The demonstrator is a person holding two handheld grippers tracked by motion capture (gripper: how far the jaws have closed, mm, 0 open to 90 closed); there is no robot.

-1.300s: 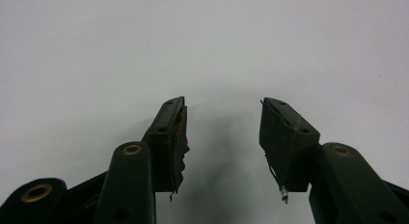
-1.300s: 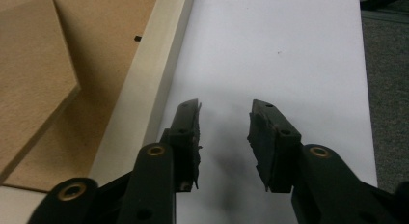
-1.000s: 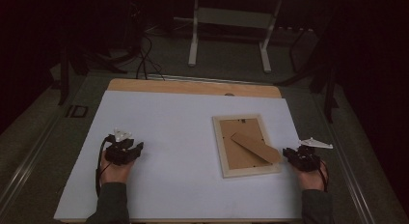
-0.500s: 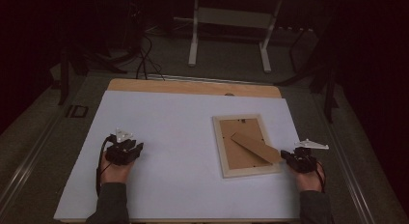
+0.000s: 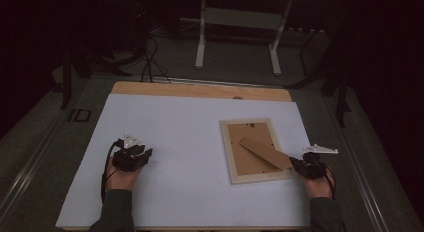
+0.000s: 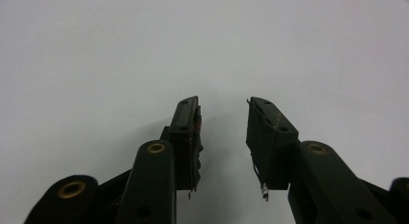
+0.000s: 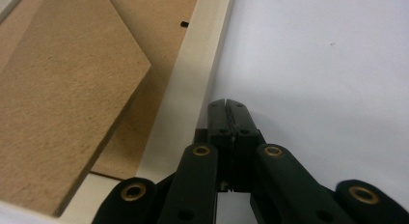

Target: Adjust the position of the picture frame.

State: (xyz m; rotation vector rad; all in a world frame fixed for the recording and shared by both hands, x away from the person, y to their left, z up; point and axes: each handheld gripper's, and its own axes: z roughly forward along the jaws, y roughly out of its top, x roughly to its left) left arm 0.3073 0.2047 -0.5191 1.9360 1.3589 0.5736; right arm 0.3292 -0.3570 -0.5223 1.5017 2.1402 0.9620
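Note:
A pale wooden picture frame (image 5: 227,148) lies face down on the white sheet, right of centre, with a brown cardboard stand strip (image 5: 265,153) slanting across its back. My right gripper (image 5: 293,162) rests at the frame's lower right corner. In the right gripper view it (image 7: 227,104) is shut with nothing between its pads, tips beside the frame's rim (image 7: 193,84), and the strip (image 7: 62,103) lies to the left. My left gripper (image 5: 146,154) sits on the sheet at the left. Its jaws (image 6: 223,105) have just been closing a little and stand open, with nothing between them.
The white sheet (image 5: 175,122) covers most of the wooden table, whose bare edge (image 5: 200,90) shows at the back. A metal stand (image 5: 240,17) and cables lie on the dark floor beyond. Both forearms come in from the bottom edge.
The right gripper's jaws have come together beside the frame's corner. Both hands have stayed where they were, and the frame has not moved.

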